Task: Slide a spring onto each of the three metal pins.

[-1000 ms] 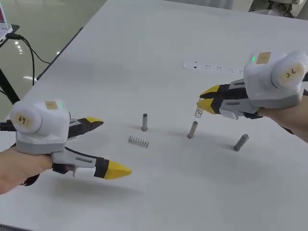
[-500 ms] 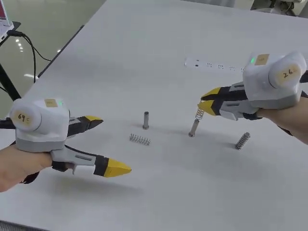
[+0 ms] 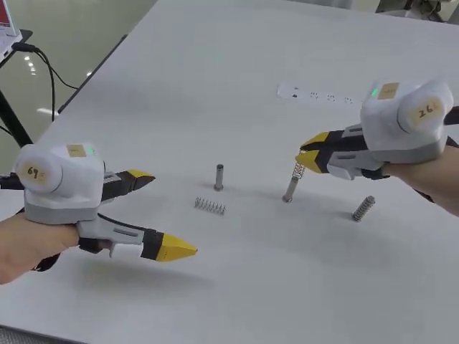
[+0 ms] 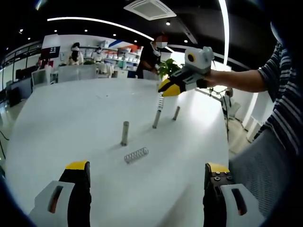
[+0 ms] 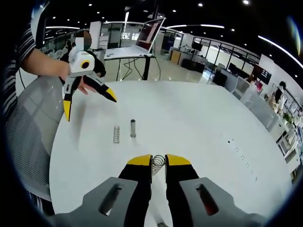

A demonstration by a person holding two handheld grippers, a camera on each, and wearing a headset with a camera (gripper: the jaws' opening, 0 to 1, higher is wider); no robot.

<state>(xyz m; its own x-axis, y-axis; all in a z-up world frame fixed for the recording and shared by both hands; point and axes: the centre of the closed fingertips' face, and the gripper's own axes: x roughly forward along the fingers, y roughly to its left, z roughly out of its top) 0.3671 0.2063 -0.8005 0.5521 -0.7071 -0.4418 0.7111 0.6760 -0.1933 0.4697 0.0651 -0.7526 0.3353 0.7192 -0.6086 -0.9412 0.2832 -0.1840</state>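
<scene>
Lower than half a second ago, the held spring (image 3: 297, 170) now meets the tip of the middle pin (image 3: 288, 192), where earlier it hung clear above it. The right gripper (image 3: 304, 159) has eased down, its yellow-tipped fingers pinching the coil's upper end. Whether the lowest turns have caught the tip cannot be told. By the look of it, the second threading is at its entry point, and a straight push down the pin is what remains.

Right of the middle pin, the right pin (image 3: 363, 208) is already sleeved in coil. Left of the middle pin, the left pin (image 3: 219, 177) stands bare. The loose spring (image 3: 209, 206) lies on its side, also left of the middle pin and a little nearer the person. Further left again and nearer still, the left gripper (image 3: 158, 213) hovers with fingers spread wide, holding nothing.

Pins are short, smooth cylinders of dull grey metal. Springs are fine, open-wound wire coils, thin enough to see through and likely to buckle if pushed off-axis. Beneath them the table (image 3: 215, 86) is a matte white, unmarked surface that gives a pin's base little to grip.
</scene>
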